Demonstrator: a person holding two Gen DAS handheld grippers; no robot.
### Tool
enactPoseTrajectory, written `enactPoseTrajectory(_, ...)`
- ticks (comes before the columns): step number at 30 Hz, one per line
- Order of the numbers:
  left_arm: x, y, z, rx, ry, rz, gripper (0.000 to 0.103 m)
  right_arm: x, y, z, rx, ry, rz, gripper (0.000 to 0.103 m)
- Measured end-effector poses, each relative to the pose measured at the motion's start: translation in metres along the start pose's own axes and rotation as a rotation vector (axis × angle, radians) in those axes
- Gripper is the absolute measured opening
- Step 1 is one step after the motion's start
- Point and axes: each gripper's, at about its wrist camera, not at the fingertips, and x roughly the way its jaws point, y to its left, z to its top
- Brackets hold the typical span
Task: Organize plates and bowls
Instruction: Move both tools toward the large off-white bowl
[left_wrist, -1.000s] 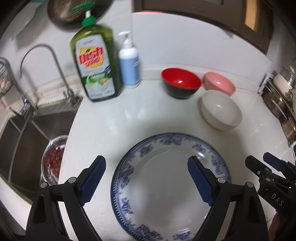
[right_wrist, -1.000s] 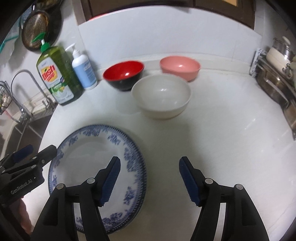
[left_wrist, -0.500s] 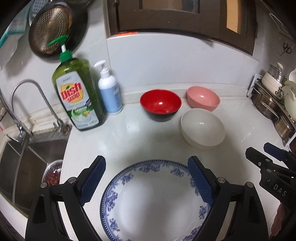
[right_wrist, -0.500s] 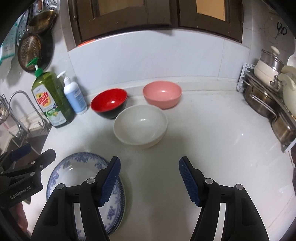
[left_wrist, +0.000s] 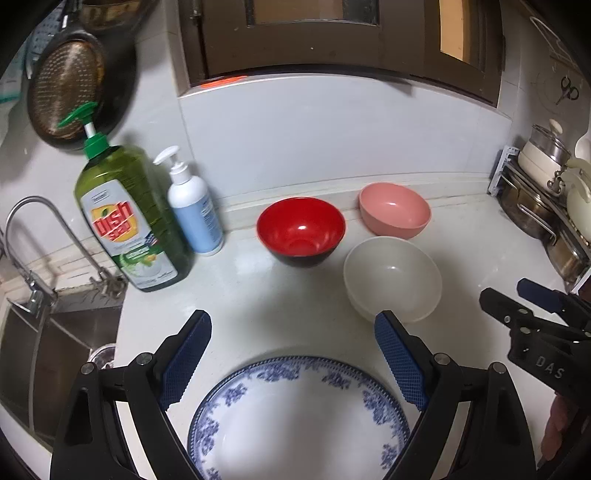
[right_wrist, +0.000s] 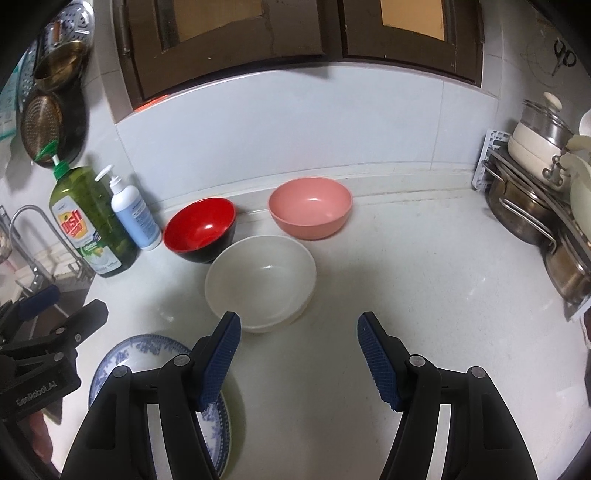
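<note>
Three round bowls sit on the white worktop (left_wrist: 258, 295): a glossy red bowl with a black outside (left_wrist: 301, 230), a pink plastic bowl (left_wrist: 394, 209) at its three o'clock near the wall, and a cream-white bowl (left_wrist: 392, 277) at about five o'clock from the red one. A blue-and-white patterned china plate (left_wrist: 299, 417) lies flat at six o'clock. The left hand-held gripper (left_wrist: 291, 360) hangs above the plate's far rim, jaws wide and empty. The right hand-held gripper (right_wrist: 298, 358) hangs over bare worktop, jaws apart, gripping nothing, with the cream-white bowl at its eleven o'clock. A green dish-soap pump bottle (left_wrist: 129, 221) stands upright at nine o'clock from the red bowl.
</note>
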Motion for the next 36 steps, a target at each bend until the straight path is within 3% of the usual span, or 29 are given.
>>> enactPoseTrajectory(15, 0.064, -0.014, 0.027, 0.026, 0.096, -0.082, 0.089, 0.056, -0.016, 0.022, 0.031, 0.071, -0.007, 0.067)
enactPoseTrajectory(23, 0.104, -0.019, 0.029, 0.022, 0.174, -0.113, 0.077, 0.088, -0.016, 0.029, 0.037, 0.122, -0.012, 0.067)
enactPoseTrajectory(36, 0.148, -0.036, 0.032, 0.046, 0.248, -0.158, 0.067, 0.130, -0.020, 0.031, 0.058, 0.199, -0.014, 0.062)
